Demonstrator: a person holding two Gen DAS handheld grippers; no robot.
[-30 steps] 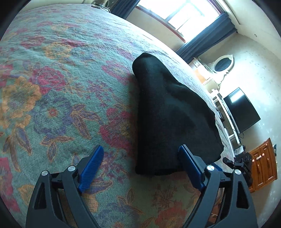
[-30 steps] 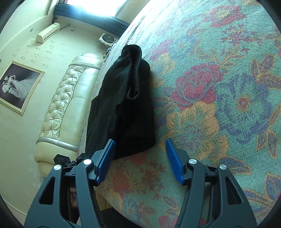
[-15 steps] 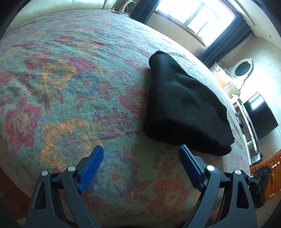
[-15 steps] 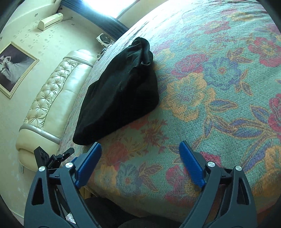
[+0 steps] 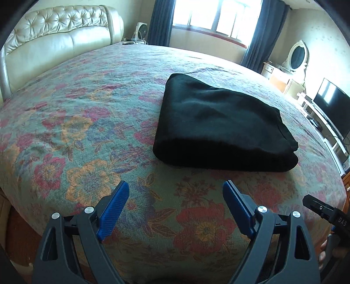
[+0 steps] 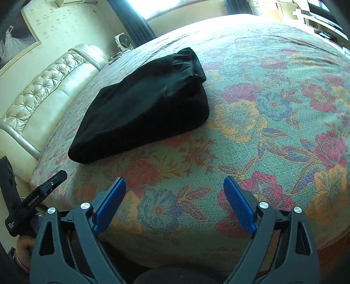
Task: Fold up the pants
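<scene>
The black pants point(image 5: 221, 124) lie folded into a thick, compact bundle on the floral bedspread point(image 5: 87, 131). They also show in the right wrist view point(image 6: 144, 104), left of centre. My left gripper point(image 5: 176, 192) is open and empty, held back from the near edge of the bundle. My right gripper point(image 6: 175, 187) is open and empty too, apart from the pants and near the bed's front edge. Neither gripper touches the cloth.
A cream tufted headboard point(image 5: 54, 39) stands at the left of the bed. A window with dark curtains point(image 5: 210, 19), a dresser with an oval mirror point(image 5: 297, 56) and a TV point(image 5: 332, 107) line the far and right walls. The other gripper's body point(image 6: 32, 201) shows at the left edge.
Both grippers have pulled back and up from the pants toward the bed's front edge. The right gripper's jaws have widened. The folded bundle lies still.
</scene>
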